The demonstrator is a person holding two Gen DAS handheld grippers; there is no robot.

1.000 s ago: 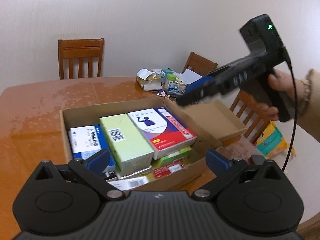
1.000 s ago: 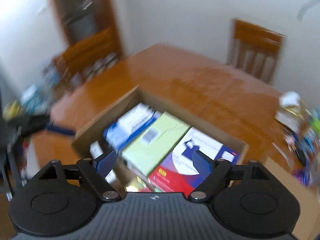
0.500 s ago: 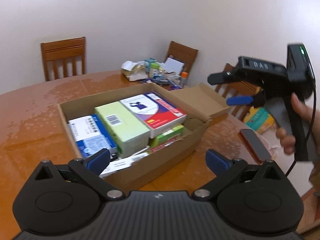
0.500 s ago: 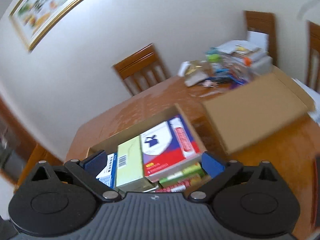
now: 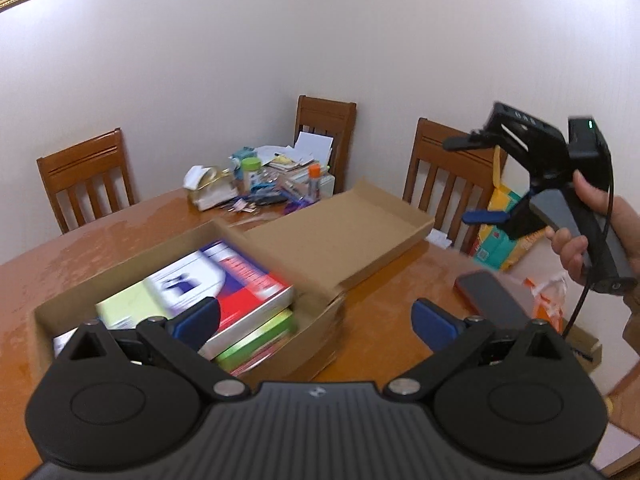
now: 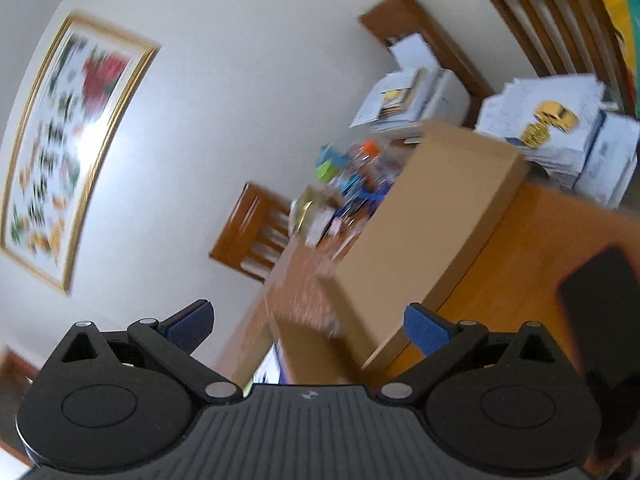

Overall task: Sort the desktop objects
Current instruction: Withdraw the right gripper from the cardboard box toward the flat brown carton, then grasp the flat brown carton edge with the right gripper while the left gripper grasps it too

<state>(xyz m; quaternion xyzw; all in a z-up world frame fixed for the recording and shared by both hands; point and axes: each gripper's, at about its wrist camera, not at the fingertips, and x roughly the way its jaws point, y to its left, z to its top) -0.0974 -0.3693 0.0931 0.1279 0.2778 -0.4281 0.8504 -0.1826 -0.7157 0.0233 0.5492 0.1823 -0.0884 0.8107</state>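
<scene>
Right gripper (image 5: 466,180) gaped fully wide, having just been opening, with nothing between its pads. Left gripper (image 5: 316,320) likewise spread, empty, above the cardboard box (image 5: 312,344) on the bench (image 5: 380,320).

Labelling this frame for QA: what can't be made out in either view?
- Box contents, left wrist view: smeared by motion blur, print unreadable; left gripper covers the near items.
- Clutter pile, left wrist view: too small to name each piece.
- Phone, right wrist view: blurred, cut by the frame edge.
- Box interior, right wrist view: hidden behind its open lid and the right gripper.
</scene>
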